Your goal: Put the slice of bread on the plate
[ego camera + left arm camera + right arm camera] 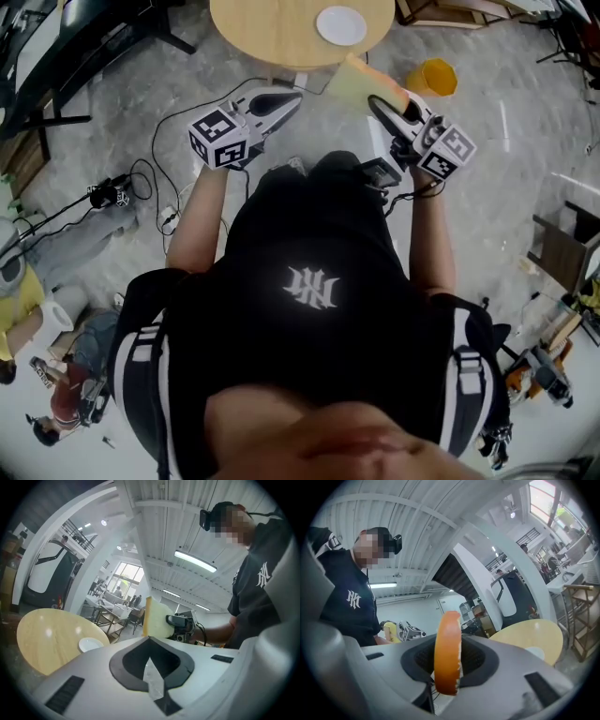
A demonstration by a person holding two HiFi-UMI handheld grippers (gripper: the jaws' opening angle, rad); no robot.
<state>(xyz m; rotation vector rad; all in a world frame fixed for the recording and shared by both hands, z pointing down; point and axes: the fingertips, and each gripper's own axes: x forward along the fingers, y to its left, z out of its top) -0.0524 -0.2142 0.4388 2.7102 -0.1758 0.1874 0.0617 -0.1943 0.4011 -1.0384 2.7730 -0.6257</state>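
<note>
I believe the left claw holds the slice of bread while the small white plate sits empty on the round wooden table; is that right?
Not quite: the right claw holds the orange-crusted slice of bread, as the right gripper view shows. The small white plate does sit empty on the round wooden table.

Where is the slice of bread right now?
In the head view the slice of bread is at upper right, clamped in the right gripper. It is held in the air by the near edge of the round table, short of the white plate.
</note>
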